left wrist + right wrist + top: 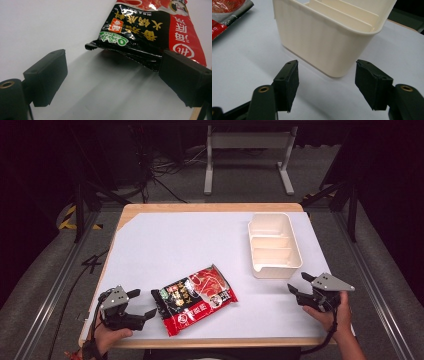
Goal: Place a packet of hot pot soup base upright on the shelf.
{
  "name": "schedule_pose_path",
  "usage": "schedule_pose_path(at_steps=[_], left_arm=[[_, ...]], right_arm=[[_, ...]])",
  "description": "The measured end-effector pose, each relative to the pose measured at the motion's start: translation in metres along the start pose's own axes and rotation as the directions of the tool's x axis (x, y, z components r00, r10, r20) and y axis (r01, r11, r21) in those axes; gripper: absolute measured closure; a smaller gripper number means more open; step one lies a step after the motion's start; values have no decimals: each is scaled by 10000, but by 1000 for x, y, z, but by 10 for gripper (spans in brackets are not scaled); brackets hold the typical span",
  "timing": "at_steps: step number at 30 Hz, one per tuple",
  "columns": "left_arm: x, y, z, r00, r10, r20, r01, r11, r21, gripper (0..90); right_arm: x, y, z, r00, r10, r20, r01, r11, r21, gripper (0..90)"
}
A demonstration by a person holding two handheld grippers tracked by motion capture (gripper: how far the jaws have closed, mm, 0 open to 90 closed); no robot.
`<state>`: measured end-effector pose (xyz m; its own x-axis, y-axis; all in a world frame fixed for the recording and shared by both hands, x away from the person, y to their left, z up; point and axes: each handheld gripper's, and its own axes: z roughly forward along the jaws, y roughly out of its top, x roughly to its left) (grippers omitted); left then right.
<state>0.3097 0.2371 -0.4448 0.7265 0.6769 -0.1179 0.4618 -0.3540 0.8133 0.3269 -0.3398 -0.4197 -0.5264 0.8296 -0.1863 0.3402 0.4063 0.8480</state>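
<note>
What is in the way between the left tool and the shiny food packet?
Nothing visible. The left tool is open beside the food packet, with bare white table cover between its jaws and the packet's near edge.

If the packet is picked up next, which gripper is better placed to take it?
Probably the left. The left gripper is open right at the packet, whose near edge lies between its jaws in the left gripper view. The right gripper, also open, faces the cream box.

A glossy red-and-black food packet [196,298] lies flat near the bench's front edge — well apart from the cream three-compartment tray [274,245], which stands upright, empty.
</note>
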Motion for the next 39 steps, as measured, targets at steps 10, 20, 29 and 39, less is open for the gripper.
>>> schedule_pose_path(at_steps=[10,20,29,39], left_arm=[[-8,1,6,9941,-660,860,619,9969,494,109],[-10,3,26,9832,-1650,783,1549,9805,1211,101],[-6,4,24,9633,-2358,1286,2195,9670,1290,111],[-13,26,52,9692,-2089,1304,1842,9665,1789,224]], right_arm=[[6,5,3,9994,-342,-69,343,9993,117,343],[7,4,5,9991,-371,-180,375,9991,198,342],[7,4,7,9988,-391,-283,400,9986,335,337],[7,3,10,9988,-309,-385,324,9987,395,336]])
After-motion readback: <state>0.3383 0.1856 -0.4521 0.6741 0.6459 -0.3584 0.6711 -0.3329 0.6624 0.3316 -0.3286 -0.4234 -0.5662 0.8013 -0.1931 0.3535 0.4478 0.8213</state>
